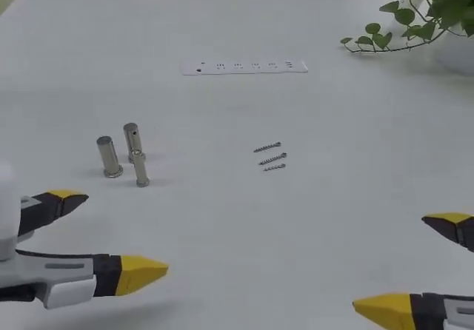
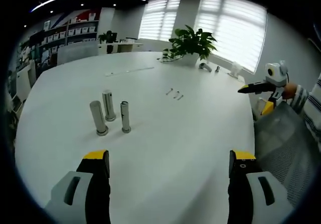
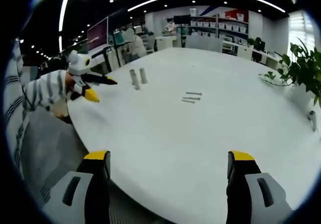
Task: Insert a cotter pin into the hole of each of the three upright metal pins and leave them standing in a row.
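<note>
- The left gripper (image 1: 126, 234): jaws wide apart, empty.
- The right gripper (image 1: 389, 263): jaws likewise spread, empty.
- Three metal pins (image 1: 122, 156) stand clustered on the desk (image 1: 222, 226).
- Three cotter pins (image 1: 271, 157) lie well apart from them, seemingly side by side.

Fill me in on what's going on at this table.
A person works at a white table with a gripper in each hand. The left hand-held gripper and the right hand-held gripper are both open and hold nothing. Three metal pins stand upright in a close cluster. Three cotter pins lie loose on the table, apart from them. No cotter pin is in a hole yet.
</note>
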